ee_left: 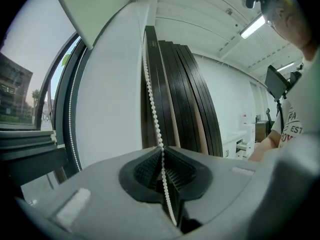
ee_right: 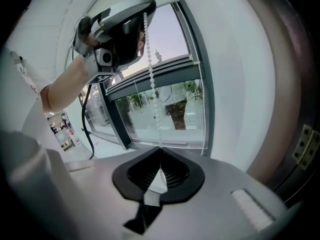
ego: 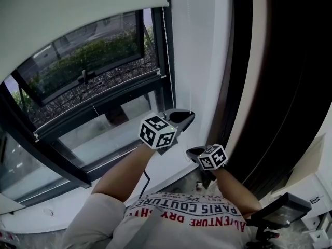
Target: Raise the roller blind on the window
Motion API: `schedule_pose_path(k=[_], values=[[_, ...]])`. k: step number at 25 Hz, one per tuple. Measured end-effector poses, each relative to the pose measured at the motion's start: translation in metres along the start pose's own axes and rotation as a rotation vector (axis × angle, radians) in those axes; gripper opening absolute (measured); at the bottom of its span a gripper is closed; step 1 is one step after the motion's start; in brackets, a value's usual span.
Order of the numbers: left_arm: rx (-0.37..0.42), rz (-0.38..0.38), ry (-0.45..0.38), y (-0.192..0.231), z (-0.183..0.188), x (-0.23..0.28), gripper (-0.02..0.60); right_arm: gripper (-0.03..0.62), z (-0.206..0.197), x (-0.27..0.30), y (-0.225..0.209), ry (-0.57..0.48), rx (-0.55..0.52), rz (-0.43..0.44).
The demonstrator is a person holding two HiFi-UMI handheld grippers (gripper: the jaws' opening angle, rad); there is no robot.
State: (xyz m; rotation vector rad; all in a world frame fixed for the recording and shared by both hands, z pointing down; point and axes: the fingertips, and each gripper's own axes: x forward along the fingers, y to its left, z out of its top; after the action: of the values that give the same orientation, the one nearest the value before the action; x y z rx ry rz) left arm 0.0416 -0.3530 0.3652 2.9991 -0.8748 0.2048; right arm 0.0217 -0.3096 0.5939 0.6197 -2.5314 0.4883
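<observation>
Blind (ego: 78,14) covers just the top of the window (ego: 93,61) in the head view. Only the gripper views show the pinching: left gripper (ee_left: 161,153) squeezes the chain (ee_left: 153,109) tight, and right gripper (ee_right: 160,153), lower down, pinches it too. Chain hangs beside the frame (ego: 167,61), near the white wall (ego: 199,45).

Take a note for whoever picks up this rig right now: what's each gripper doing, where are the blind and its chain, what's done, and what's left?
Left gripper: shut on the bead chain, the upper grip.
Right gripper: shut on the same chain, below the left one.
The chain hangs at the right side of the window frame in the head view.
Roller blind: its bottom edge sits near the top of the window, so most of the glass is uncovered.
Left: probably a few more pulls to finish raising it.
</observation>
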Motion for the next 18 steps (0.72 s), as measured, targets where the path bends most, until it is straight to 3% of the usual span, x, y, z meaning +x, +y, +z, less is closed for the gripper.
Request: schedule_pose_path(k=[4, 8, 10, 18], values=[[-0.027, -0.032, -0.025, -0.01, 0.002, 0.004, 0.018, 0.016, 0.009, -0.01, -0.008, -0.046, 0.003, -0.026], [-0.044, -0.037, -0.038, -0.001, -0.004, -0.006, 0.018, 0.151, 0.03, -0.014, -0.01, -0.082, -0.003, -0.027], [-0.049, -0.039, -0.042, 0.005, -0.007, -0.014, 0.018, 0.178, 0.048, -0.023, -0.01, -0.113, 0.0, -0.02], [-0.038, -0.04, -0.049, 0.003, -0.007, -0.026, 0.018, 0.196, 0.193, -0.117, -0.003, -0.42, -0.067, -0.02]])
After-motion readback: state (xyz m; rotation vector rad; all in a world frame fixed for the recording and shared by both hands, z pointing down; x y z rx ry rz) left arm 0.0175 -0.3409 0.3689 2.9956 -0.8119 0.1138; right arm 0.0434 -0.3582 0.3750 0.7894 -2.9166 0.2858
